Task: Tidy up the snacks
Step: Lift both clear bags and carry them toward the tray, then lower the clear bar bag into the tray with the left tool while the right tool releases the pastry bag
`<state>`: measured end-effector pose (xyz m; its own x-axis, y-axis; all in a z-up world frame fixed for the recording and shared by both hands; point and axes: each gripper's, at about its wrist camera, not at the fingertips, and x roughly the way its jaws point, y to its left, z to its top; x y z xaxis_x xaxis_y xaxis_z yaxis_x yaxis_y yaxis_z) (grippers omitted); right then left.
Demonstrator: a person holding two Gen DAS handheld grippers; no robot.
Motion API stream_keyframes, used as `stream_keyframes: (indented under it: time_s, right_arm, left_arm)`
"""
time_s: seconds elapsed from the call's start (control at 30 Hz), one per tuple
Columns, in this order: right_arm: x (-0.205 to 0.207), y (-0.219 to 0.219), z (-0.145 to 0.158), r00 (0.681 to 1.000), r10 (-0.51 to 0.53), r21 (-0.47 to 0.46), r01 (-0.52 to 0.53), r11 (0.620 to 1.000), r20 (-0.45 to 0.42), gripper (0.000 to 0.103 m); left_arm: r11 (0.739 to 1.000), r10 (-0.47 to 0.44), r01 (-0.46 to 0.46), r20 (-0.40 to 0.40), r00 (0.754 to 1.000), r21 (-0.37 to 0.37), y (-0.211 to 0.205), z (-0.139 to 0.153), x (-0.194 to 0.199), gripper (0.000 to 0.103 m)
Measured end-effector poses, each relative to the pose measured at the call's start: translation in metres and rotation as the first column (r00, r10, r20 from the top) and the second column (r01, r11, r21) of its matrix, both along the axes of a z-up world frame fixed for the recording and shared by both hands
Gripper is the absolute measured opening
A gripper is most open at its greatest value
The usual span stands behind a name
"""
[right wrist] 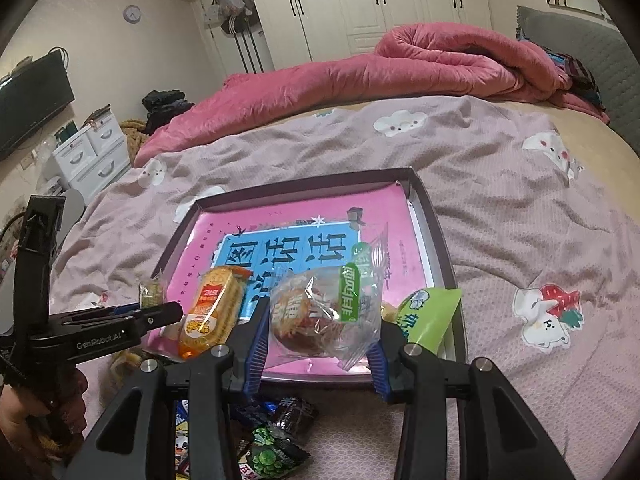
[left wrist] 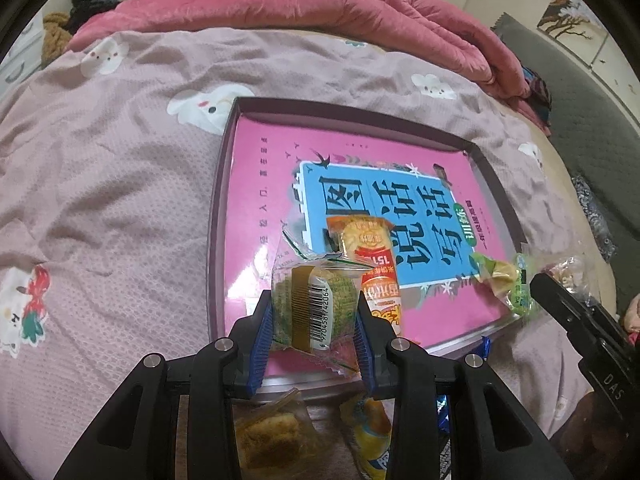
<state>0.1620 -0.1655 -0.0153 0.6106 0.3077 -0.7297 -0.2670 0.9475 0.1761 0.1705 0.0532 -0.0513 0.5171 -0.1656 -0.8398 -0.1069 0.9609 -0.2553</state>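
Observation:
A dark-rimmed shallow tray (left wrist: 218, 208) (right wrist: 436, 232) lies on the bed with a pink book flat inside it. My left gripper (left wrist: 314, 308) is shut on a green wrapped snack (left wrist: 304, 292) with a barcode, just above the tray's near edge. My right gripper (right wrist: 324, 320) is shut on a clear-wrapped round cake (right wrist: 316, 316) with a green label, also over the near edge. An orange biscuit pack (left wrist: 368, 256) (right wrist: 216, 312) lies on the book. A light green packet (left wrist: 504, 276) (right wrist: 432, 316) sits at the tray's near right corner.
Loose snacks lie on the sheet under the grippers: a brown pastry pack (left wrist: 268, 436), a yellow pack (left wrist: 372, 432) and dark wrappers (right wrist: 276, 440). A rolled pink quilt (right wrist: 400, 68) lines the bed's far side. A person's hand (right wrist: 24, 420) holds the left gripper's handle.

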Motion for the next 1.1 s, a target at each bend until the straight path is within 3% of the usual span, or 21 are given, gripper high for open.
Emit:
stream_keyframes:
  time_s: [0.63,1.1]
  right_arm:
    - [0.008,0.017,-0.023,0.998,0.028,-0.029,-0.029,0.999,-0.061,0.044]
    - [0.011,0.026,-0.037,0.994,0.044,-0.038,-0.048,0.998,-0.104,0.044]
  left_arm:
    - [0.998,0.005,-0.007,-0.033,0.999,-0.063,0.003,-0.013,0.003,0.038]
    - [0.998,-0.002,0.000,-0.034,0.999,-0.065,0.002,-0.015,0.004,0.038]
